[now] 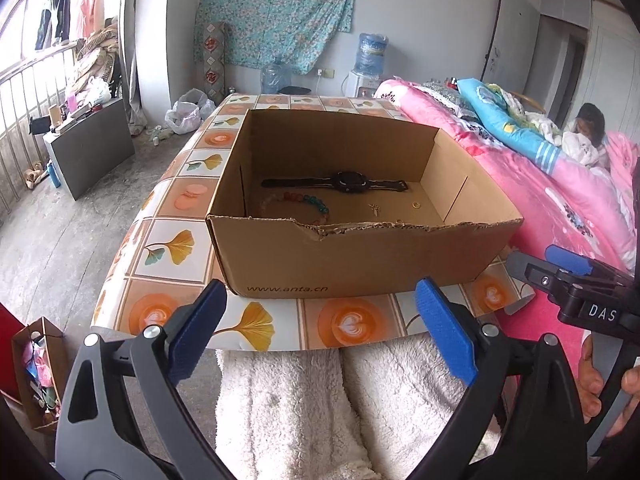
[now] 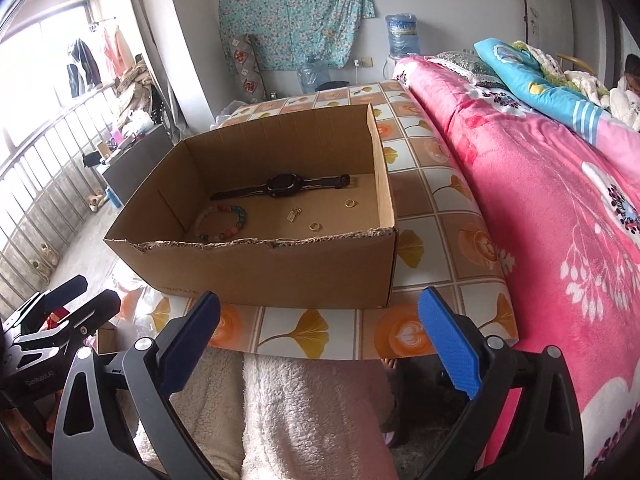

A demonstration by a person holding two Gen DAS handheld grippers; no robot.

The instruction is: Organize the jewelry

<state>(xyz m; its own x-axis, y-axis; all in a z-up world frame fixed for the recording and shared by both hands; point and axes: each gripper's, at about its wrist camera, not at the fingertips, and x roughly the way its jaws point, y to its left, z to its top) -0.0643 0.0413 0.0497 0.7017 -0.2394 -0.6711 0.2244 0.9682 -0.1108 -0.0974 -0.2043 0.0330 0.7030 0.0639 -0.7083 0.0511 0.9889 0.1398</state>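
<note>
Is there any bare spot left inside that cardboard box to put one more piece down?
Yes. The box floor is bare behind the watch toward the far wall, and beside the right wall past the rings. It is crowded around the bead bracelet and pendant.

Daylight floods in from the window [image 2: 36,80] on the left, which is blown out to near white. The room is evenly bright, with soft shadow inside the cardboard box [image 1: 340,256]. Fisheye bending curves the edges; black vignette fills the corners. Small pieces in the box are perhaps slightly soft.
</note>
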